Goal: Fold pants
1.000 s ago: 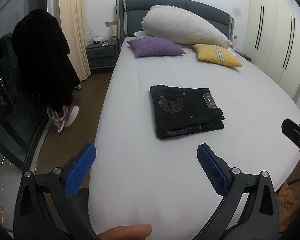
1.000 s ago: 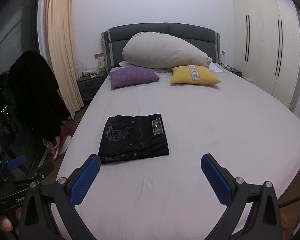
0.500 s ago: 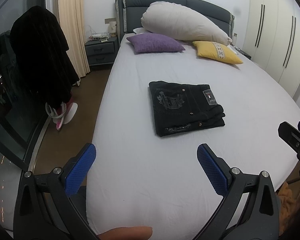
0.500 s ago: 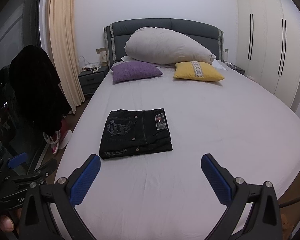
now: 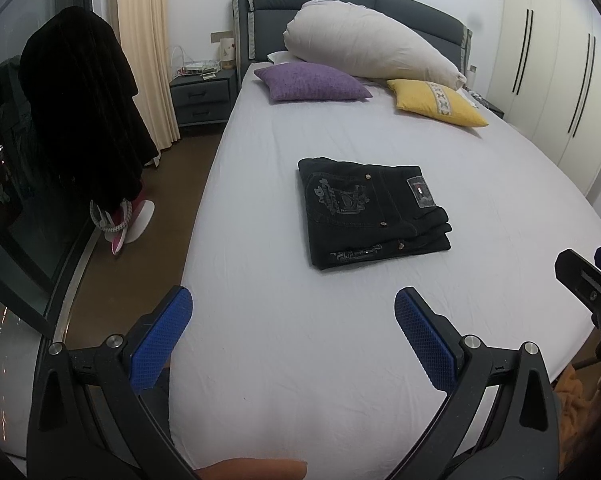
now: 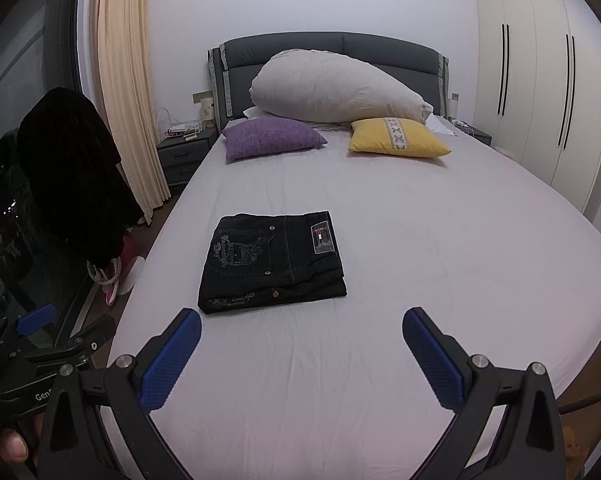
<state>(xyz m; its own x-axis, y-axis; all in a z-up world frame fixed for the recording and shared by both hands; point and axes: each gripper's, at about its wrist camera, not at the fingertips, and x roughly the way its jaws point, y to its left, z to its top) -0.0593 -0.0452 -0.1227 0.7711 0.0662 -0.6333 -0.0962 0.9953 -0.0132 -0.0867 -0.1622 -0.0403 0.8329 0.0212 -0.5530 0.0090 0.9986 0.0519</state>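
The black pants are seen folded into a compact stack on the bed, below the purple pillow. The pocket embroidery is hard to read. Both the left gripper and right gripper are spread wide, holding nothing.

Dim, even indoor light with soft shadows; sharp focus, strong fisheye bending and dark vignetted corners.

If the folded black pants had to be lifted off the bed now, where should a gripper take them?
Probably the thick stacked edge of the pants nearest the open right gripper, approached low from the foot of the bed; the layers sit flat, so one finger must slide beneath.
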